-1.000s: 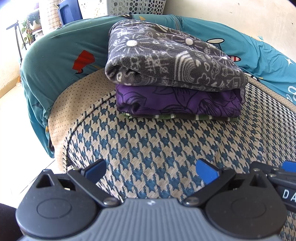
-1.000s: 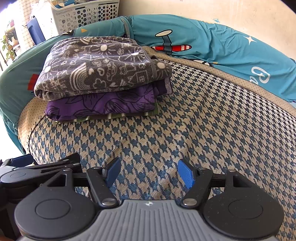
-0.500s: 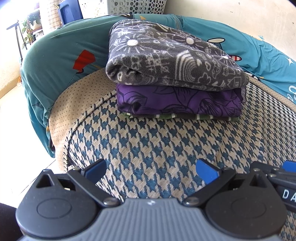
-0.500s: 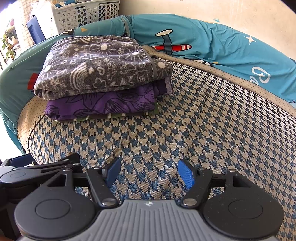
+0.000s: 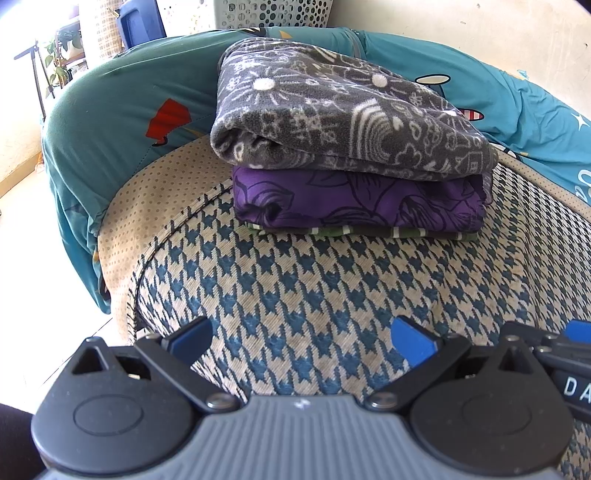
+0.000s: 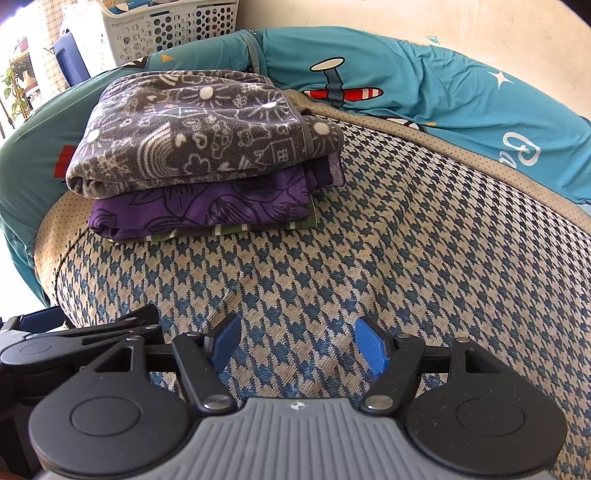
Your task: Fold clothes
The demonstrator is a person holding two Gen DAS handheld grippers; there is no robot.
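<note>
A stack of three folded clothes rests on the blue-and-cream houndstooth cover (image 5: 332, 288) (image 6: 424, 240). On top is a grey fleece with white doodles (image 5: 332, 122) (image 6: 199, 129), under it a purple printed piece (image 5: 351, 199) (image 6: 207, 210), and at the bottom a green striped one (image 5: 369, 232) (image 6: 236, 229). My left gripper (image 5: 301, 338) hovers open near the cover's front edge, well short of the stack, nothing between its blue pads. My right gripper (image 6: 295, 343) is open too and empty, right of the stack and level with the left gripper (image 6: 74, 332), which shows at its left.
A teal sheet with airplane prints (image 5: 122, 122) (image 6: 424, 88) wraps the back and left side. White perforated laundry baskets (image 6: 162, 26) (image 5: 273, 13) and a blue bin (image 5: 140, 20) stand behind. The mattress drops off to the floor (image 5: 44, 277) on the left.
</note>
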